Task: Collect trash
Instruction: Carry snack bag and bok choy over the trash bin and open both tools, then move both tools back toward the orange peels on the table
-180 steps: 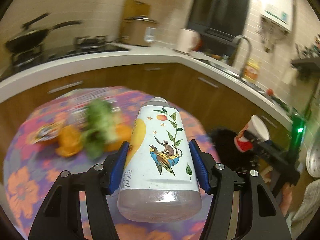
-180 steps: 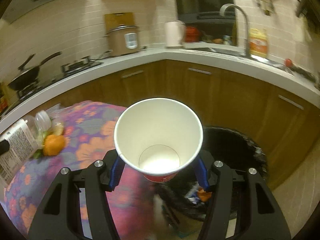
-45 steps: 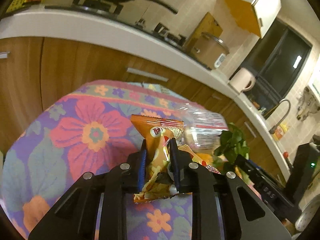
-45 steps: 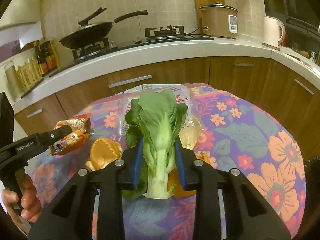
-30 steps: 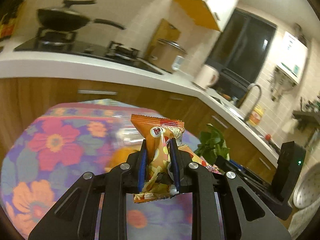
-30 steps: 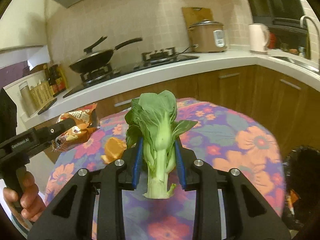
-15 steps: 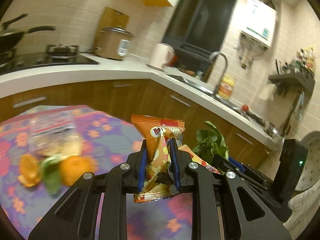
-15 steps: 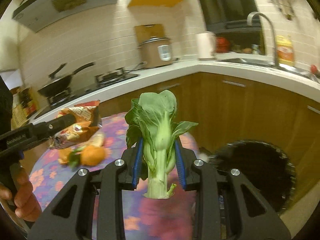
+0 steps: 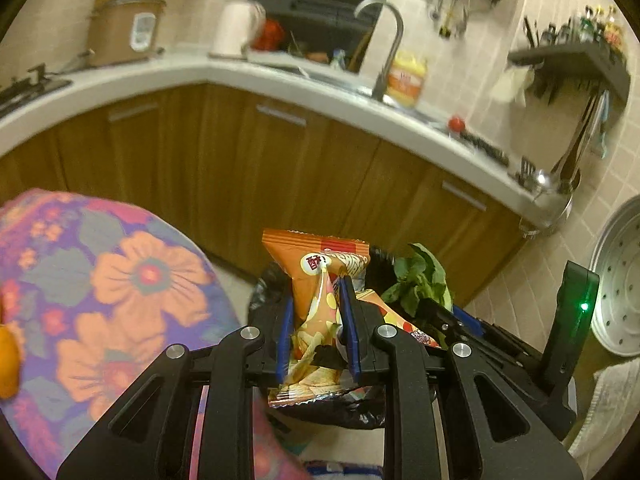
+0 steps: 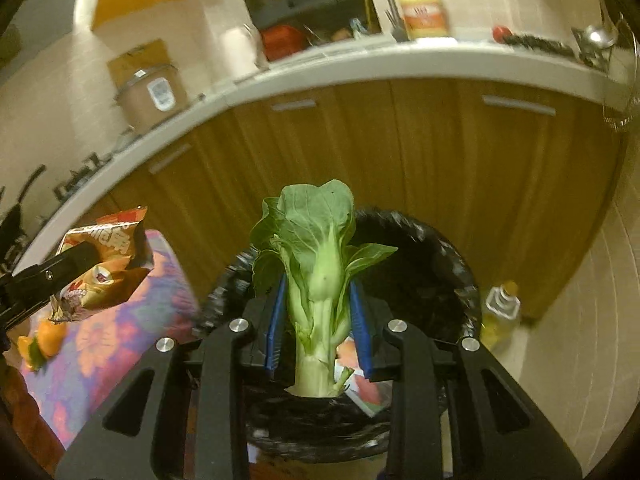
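My left gripper (image 9: 316,320) is shut on an orange snack bag (image 9: 316,276), held in the air at the table's edge, just left of the bin. The bag also shows in the right wrist view (image 10: 104,264). My right gripper (image 10: 318,316) is shut on a green bok choy (image 10: 316,248), held upright over the open black-lined trash bin (image 10: 432,264). The bok choy also shows in the left wrist view (image 9: 420,280), with the bin (image 9: 264,284) partly hidden behind the grippers. Some trash lies inside the bin.
A round table with a flowered cloth (image 9: 120,280) is at the left, with orange peel (image 10: 44,340) on it. Wooden cabinets (image 10: 400,152) and a white counter with a sink curve behind. A yellow bottle (image 10: 500,312) stands on the floor right of the bin.
Both grippers swung right from the table toward the bin, still holding the snack bag and the bok choy. The bok choy is now over the bin opening.
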`<control>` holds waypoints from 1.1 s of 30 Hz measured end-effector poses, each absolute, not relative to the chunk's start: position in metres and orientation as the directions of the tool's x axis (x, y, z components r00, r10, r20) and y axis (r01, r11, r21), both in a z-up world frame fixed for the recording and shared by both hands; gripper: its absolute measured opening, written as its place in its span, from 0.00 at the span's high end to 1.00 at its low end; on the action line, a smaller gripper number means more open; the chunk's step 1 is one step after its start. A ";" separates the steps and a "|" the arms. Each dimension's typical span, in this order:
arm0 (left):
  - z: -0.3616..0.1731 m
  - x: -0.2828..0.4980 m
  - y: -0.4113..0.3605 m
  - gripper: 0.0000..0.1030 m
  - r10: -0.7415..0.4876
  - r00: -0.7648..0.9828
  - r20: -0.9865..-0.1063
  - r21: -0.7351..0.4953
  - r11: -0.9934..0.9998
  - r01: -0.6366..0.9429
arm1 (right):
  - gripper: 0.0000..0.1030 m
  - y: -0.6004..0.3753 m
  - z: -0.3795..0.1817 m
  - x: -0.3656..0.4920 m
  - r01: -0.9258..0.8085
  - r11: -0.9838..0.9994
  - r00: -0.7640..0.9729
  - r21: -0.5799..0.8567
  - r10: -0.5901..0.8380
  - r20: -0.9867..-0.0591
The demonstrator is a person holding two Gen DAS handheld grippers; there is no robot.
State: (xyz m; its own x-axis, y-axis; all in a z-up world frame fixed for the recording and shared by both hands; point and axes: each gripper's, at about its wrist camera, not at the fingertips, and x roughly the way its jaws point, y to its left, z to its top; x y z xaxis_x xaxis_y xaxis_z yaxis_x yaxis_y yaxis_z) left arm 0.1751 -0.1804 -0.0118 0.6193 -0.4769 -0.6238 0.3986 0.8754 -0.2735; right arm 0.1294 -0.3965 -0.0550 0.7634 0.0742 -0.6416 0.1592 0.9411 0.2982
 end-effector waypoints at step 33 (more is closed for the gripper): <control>0.029 0.107 -0.108 0.40 -0.468 0.704 -0.534 -0.296 0.884 0.362 | 0.51 -0.326 0.010 0.101 -0.053 0.950 0.800 0.307 0.225 -0.557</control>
